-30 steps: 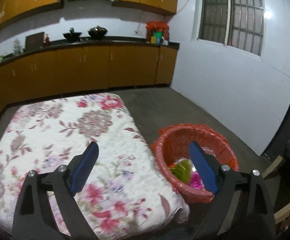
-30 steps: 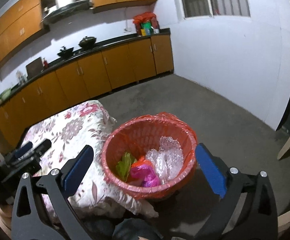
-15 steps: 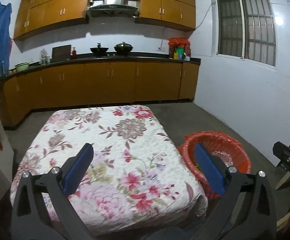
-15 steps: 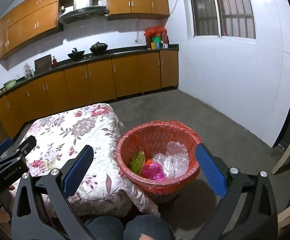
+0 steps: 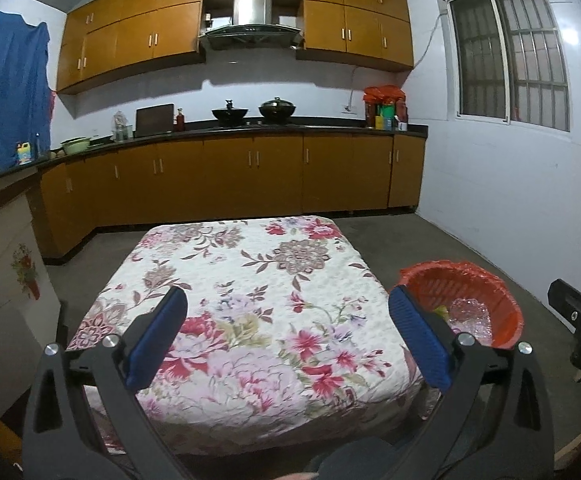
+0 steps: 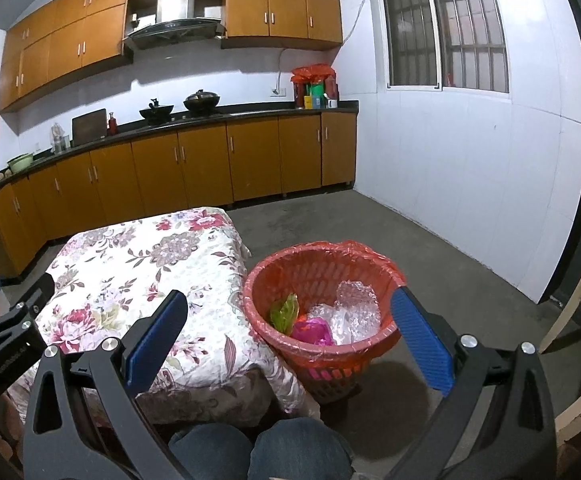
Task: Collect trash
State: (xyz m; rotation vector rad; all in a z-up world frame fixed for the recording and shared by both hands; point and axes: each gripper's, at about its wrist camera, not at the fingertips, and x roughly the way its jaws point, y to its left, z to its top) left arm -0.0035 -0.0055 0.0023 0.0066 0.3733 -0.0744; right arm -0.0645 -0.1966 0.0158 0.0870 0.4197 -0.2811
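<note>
A red basket (image 6: 274,276) lined with a red bag stands on the floor at the right of the floral-cloth table (image 6: 138,264). Inside lie bubble wrap (image 6: 350,312), a green wrapper (image 6: 284,312) and a pink wrapper (image 6: 312,330). The basket also shows in the left wrist view (image 5: 486,280). My left gripper (image 5: 288,336) is open and empty, held above the near part of the table (image 5: 250,280). My right gripper (image 6: 288,336) is open and empty, held above and in front of the basket. No trash shows on the cloth.
Orange kitchen cabinets (image 5: 250,176) with a dark counter run along the back wall. A white wall (image 6: 470,160) with a barred window is on the right. A grey floor (image 6: 370,220) lies behind the basket. The person's knees (image 6: 258,452) are at the bottom.
Both grippers have pulled back and tilted up, away from the basket. The left view now faces the table rather than the basket. Both stay open and empty.
</note>
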